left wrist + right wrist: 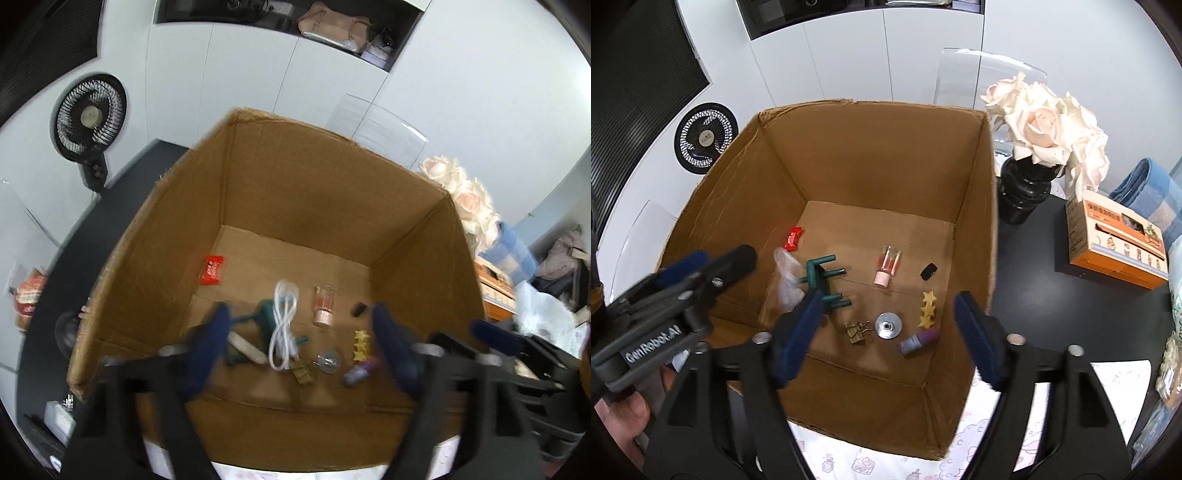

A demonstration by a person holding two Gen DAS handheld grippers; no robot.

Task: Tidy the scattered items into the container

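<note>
An open cardboard box [295, 192] [871, 147] stands on the black table. On its floor lie a red wrapper [211, 270] [794, 238], a green plastic piece [264, 321] [820, 275], a pink bottle [324, 306] [888, 266], yellow star clips [928, 308], a silver disc [888, 325], a purple tube [919, 339] and binder clips [857, 332]. A white cable [282, 325] lies over the green piece; the right wrist view shows only a pale blur there. My left gripper [301, 317] [716, 264] hangs open above the box's near-left side. Beside it, my right gripper [890, 301] [476, 332] is open and empty.
White roses in a black vase [1023, 192] and an orange carton [1115, 243] stand right of the box. A black fan [90, 114] is at the back left, with a clear chair [990, 70] behind the box. A patterned cloth [871, 461] lies under the box's near edge.
</note>
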